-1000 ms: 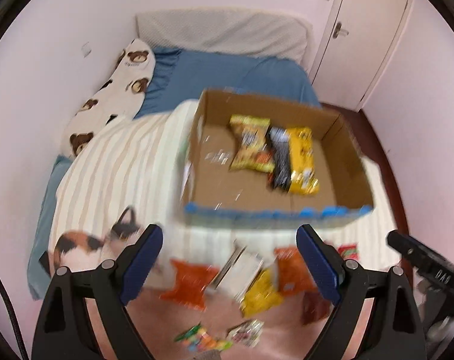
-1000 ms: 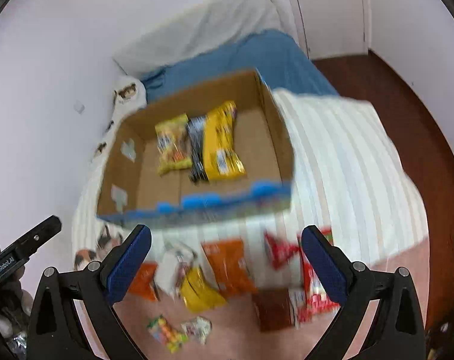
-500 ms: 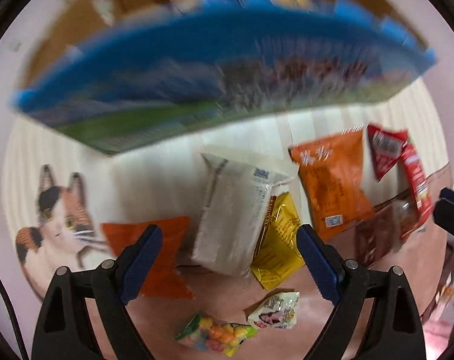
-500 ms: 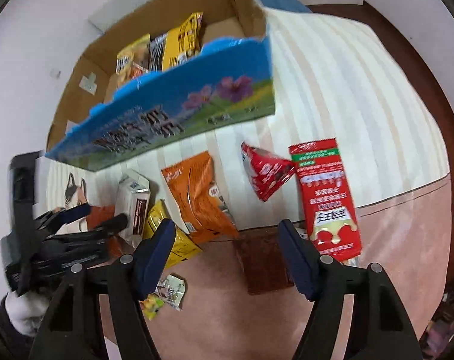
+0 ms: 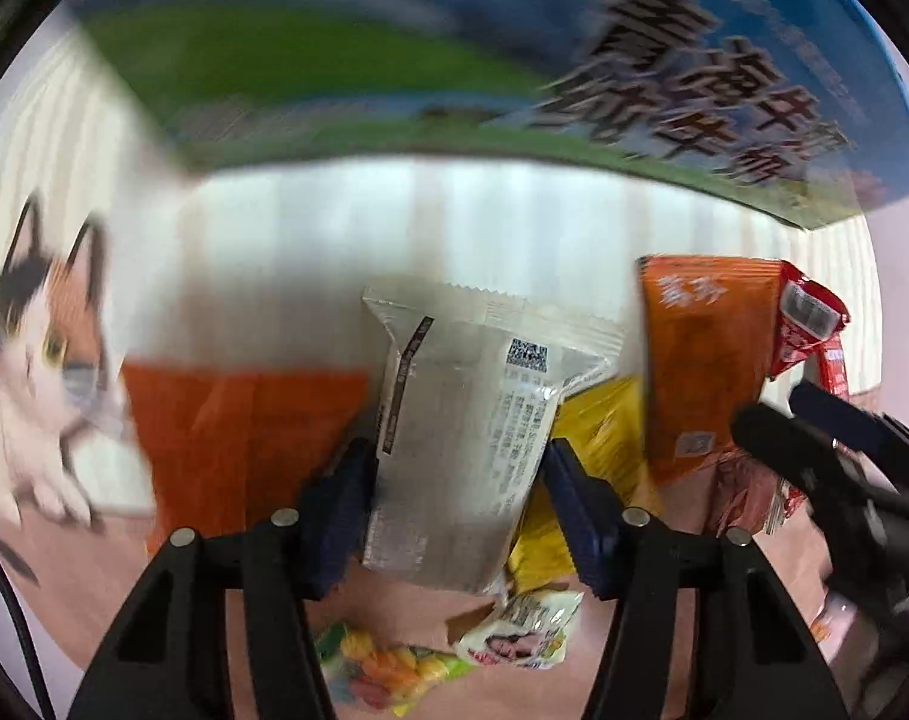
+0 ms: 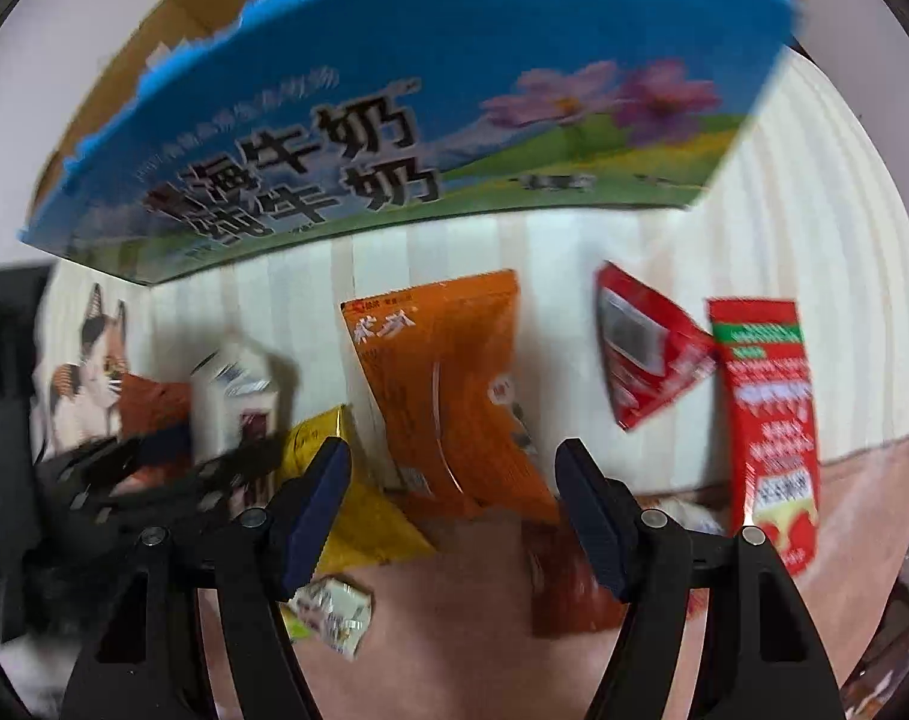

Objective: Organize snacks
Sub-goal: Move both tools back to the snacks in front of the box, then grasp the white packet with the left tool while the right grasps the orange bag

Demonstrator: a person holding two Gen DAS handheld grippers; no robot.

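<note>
— Where's the left gripper (image 5: 457,504) now?

— Down on the silver packet (image 5: 466,444), jaws just closed in, pads pressed on both its sides. It lies on the bed (image 5: 310,228), near the front edge, between two orange packets.

— And the right gripper (image 6: 454,507)?

— Jaws narrowed but loose, straddling the big orange packet (image 6: 448,396), not pinching it. The box (image 6: 394,102) sits just behind the snacks.

Even indoor light, no glare; heavy motion blur throughout; fisheye bends edges, dark corners.
</note>
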